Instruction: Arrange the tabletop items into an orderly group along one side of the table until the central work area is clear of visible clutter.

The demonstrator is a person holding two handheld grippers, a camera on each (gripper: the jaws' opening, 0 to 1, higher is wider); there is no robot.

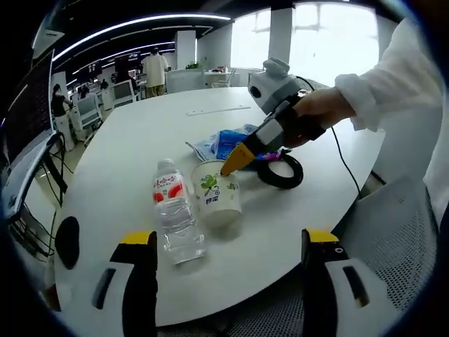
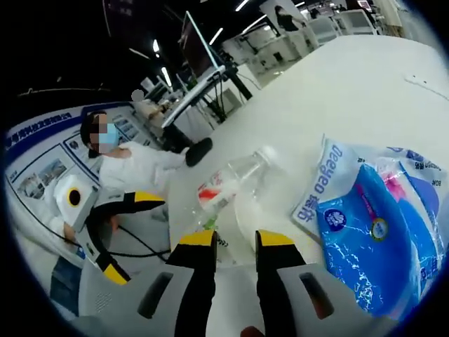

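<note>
The right gripper (image 1: 235, 160) hides part of the blue packet (image 1: 226, 142) and the black tape roll (image 1: 281, 170). In the right gripper view the paper cup's (image 2: 245, 210) rim disappears behind the jaws, and the packet's far end is cut off.

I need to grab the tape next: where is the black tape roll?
In the left gripper view, the black tape roll lies flat right of the paper cup, beside the blue packet.

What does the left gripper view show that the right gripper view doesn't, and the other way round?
Left gripper view: a black tape roll beside the paper cup, and a hand holding the right claw at the cup's rim. Right gripper view: a seated person at the table edge, with the left claw. Both: the cup, water bottle, blue packet, white table.
</note>
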